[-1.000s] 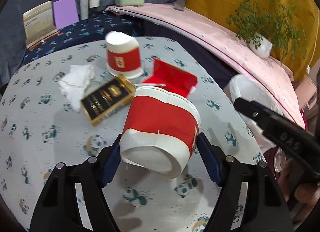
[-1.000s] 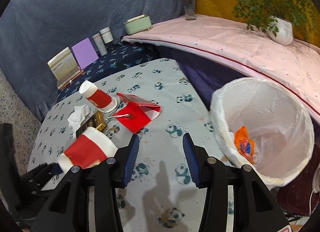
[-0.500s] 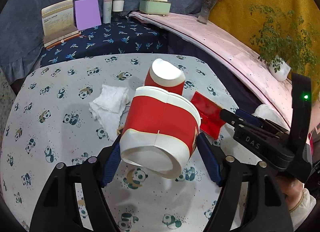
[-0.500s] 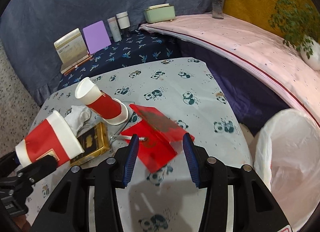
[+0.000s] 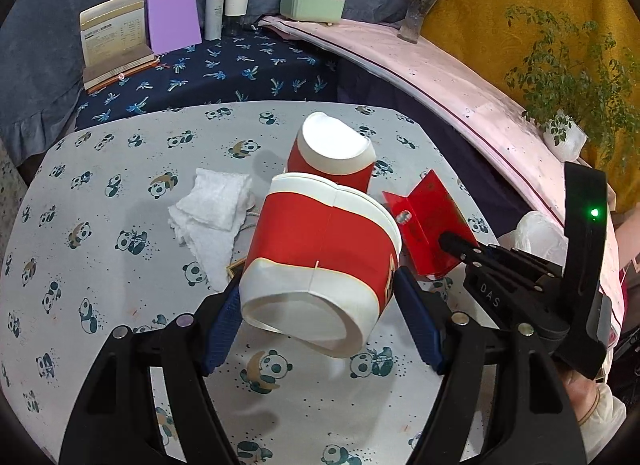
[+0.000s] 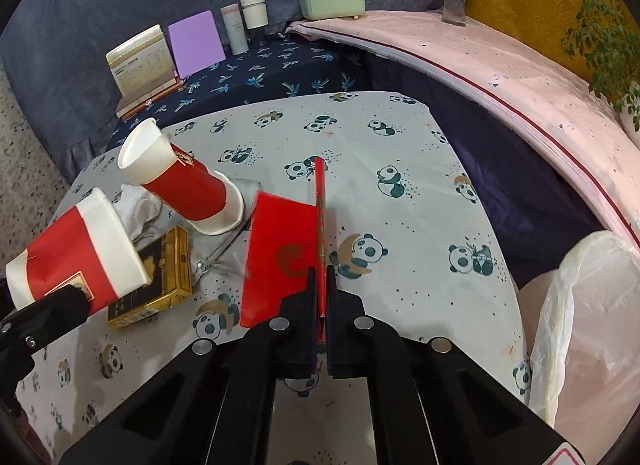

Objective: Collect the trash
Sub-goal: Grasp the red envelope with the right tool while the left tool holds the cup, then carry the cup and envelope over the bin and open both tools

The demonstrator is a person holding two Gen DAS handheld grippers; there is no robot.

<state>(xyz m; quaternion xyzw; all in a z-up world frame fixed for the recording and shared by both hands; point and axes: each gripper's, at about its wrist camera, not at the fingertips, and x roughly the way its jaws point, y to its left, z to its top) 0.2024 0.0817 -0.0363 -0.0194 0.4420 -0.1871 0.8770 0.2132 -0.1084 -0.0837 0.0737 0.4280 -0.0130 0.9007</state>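
Observation:
My left gripper [image 5: 318, 319] is shut on a red and white paper cup [image 5: 320, 253], held on its side above the table; it also shows in the right wrist view [image 6: 76, 253]. My right gripper [image 6: 319, 285] is shut on the upright flap of a folded red card [image 6: 284, 253], which also shows in the left wrist view [image 5: 428, 221]. A second red paper cup [image 6: 184, 185] stands upside down on the table. A crumpled white tissue [image 5: 212, 213] and a black and gold box [image 6: 160, 277] lie beside it.
The panda-print table [image 6: 400, 201] ends at the right, where a white-lined trash bin [image 6: 592, 305] stands below the edge. Books, bottles and a green box line the back ledge. A pink-covered ledge with a vase and plant runs along the right.
My right gripper has moved in over the red card and closed on its upright flap. My left gripper still holds the cup, shifted slightly.

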